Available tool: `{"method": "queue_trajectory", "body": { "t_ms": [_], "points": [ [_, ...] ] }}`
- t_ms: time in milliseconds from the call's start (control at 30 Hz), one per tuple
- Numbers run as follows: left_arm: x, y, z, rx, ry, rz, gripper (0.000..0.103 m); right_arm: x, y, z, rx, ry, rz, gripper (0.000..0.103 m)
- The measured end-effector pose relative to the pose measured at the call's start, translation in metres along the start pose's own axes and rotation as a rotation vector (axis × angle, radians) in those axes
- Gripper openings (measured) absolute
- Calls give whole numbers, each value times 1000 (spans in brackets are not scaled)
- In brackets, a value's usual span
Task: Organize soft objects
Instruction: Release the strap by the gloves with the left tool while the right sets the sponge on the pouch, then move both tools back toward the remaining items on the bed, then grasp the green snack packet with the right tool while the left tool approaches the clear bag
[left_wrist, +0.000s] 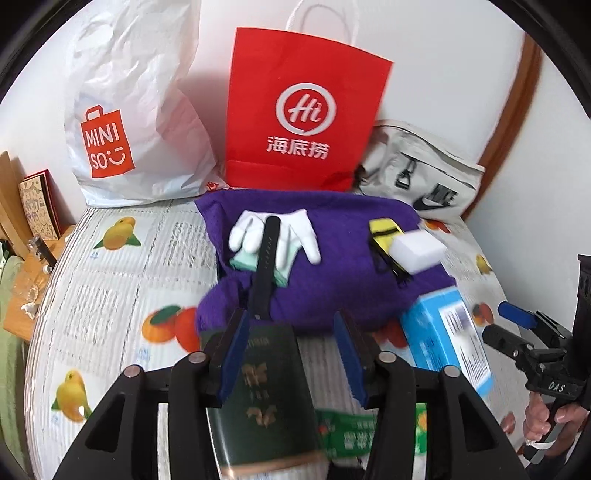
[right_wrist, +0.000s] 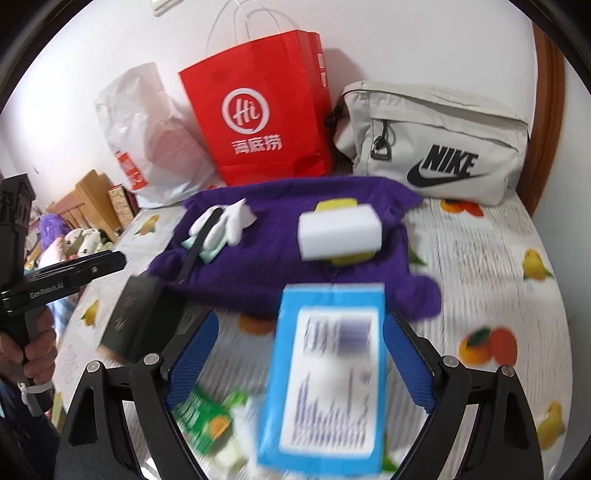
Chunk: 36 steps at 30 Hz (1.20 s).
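Observation:
A purple cloth (left_wrist: 332, 266) (right_wrist: 280, 254) lies spread on the table. On it lie white gloves (left_wrist: 291, 236) (right_wrist: 236, 221), a black strap (left_wrist: 264, 269), a white sponge block (left_wrist: 417, 253) (right_wrist: 340, 234) and a yellow pouch (left_wrist: 384, 229). My left gripper (left_wrist: 291, 354) is open above a dark green booklet (left_wrist: 266, 398) (right_wrist: 136, 317). My right gripper (right_wrist: 299, 362) is open, its blue pads on either side of a blue box (right_wrist: 325, 376) (left_wrist: 450, 343), not touching it.
A white Miniso bag (left_wrist: 129, 110), a red paper bag (left_wrist: 299, 114) (right_wrist: 258, 118) and a grey Nike pouch (right_wrist: 436, 147) (left_wrist: 421, 173) stand along the wall. A green packet (right_wrist: 207, 417) (left_wrist: 354, 432) lies near the front. The tablecloth (left_wrist: 110, 295) shows fruit prints.

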<state>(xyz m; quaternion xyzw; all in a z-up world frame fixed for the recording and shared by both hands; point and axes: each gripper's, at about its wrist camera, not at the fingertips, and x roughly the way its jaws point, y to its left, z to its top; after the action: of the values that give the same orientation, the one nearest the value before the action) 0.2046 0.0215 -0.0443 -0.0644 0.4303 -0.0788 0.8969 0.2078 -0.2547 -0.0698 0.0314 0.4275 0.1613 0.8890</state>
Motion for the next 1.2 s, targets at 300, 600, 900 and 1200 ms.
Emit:
{"method": "queue_trajectory", "body": {
  "t_ms": [300,600,900,1200],
  "points": [
    [-26,12,-42,-36,-1,20,49,-17,61,-47,-171,10,101,90],
    [-31,43,-64,-80,11,38,49,24,119,-74,-380,93,101,90],
    [-28,62,-72,-113,19,12,49,64,126,-92,-444,228,-19,79],
    [-34,60,-83,-111,19,20,49,38,120,-93,-425,171,26,37]
  ]
}}
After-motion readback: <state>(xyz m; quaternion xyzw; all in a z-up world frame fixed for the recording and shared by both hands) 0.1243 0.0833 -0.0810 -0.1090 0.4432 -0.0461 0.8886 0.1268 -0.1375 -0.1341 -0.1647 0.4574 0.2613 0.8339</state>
